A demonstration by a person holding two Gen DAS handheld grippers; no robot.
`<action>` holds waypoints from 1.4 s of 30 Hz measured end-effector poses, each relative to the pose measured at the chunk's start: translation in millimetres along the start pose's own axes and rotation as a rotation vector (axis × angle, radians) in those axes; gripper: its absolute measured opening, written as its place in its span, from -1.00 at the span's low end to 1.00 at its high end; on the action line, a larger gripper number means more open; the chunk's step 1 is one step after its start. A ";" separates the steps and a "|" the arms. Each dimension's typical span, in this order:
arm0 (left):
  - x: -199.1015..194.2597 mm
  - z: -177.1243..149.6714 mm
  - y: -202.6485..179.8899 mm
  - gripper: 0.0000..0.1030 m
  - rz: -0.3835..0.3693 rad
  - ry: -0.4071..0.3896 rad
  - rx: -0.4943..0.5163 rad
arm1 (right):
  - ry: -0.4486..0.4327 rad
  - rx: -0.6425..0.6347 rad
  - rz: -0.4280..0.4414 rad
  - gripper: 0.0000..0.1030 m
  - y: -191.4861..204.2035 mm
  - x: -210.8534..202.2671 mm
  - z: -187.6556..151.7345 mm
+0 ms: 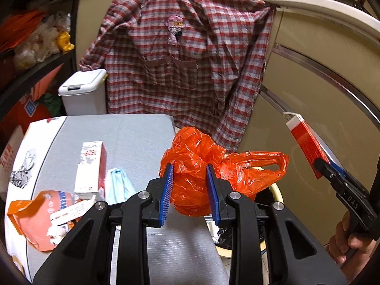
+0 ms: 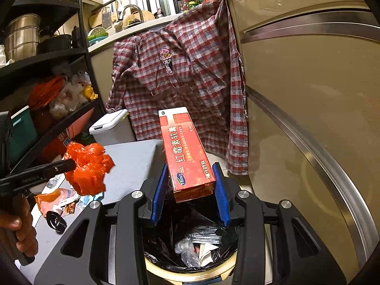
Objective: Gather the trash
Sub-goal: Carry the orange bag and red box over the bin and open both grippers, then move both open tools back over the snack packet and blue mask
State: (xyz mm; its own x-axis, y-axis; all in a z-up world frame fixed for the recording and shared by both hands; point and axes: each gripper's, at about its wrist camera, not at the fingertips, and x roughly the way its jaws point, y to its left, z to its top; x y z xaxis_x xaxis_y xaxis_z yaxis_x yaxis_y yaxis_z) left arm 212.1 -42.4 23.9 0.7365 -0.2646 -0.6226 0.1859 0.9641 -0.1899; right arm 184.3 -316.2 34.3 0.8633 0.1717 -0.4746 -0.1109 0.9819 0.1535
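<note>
Trash in both grippers: the left gripper [image 1: 189, 187] is clamped on a crumpled orange plastic bag [image 1: 197, 166], its blue pads pressed into the bag, held over the edge of the grey table [image 1: 133, 130] and the rim of the bin. The right gripper [image 2: 190, 192] is closed on a red carton [image 2: 187, 152], gripped at its near end and tilted upward, directly above the round trash bin [image 2: 190, 270] with its black liner, where clear plastic and scraps already lie. On the table sit a white and red box [image 1: 91, 166], an orange wrapper [image 1: 35, 216] and a pale blue cloth [image 1: 117, 182]. Beyond stand a white lidded bin [image 1: 83, 90] and a plaid shirt [image 1: 185, 54] hung over the counter edge
</note>
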 end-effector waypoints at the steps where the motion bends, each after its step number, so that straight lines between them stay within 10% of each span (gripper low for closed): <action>1: 1.8 -1.3 -3.1 -0.46 -0.004 0.004 0.007 | 0.000 -0.002 -0.001 -0.25 0.7 0.2 0.1; 15: 14.2 -9.0 -31.2 -0.45 -0.041 0.036 0.058 | 0.003 -0.004 -0.004 -0.24 -0.3 2.6 -0.5; 20: 14.4 -8.5 -36.5 -0.15 -0.066 0.043 0.073 | 0.020 0.021 0.001 -0.03 -4.6 6.7 -1.8; 42: -10.5 -6.2 -2.7 -0.29 -0.046 0.006 0.033 | 0.018 -0.017 0.009 -0.03 12.7 10.5 -10.6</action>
State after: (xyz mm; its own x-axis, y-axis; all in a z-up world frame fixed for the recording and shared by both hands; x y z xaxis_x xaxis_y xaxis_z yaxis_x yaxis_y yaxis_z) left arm 199.8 -42.3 26.2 0.7231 -0.3083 -0.6181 0.2406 0.9513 -0.1929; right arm 186.7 -301.1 22.0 0.8533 0.1818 -0.4887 -0.1269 0.9815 0.1435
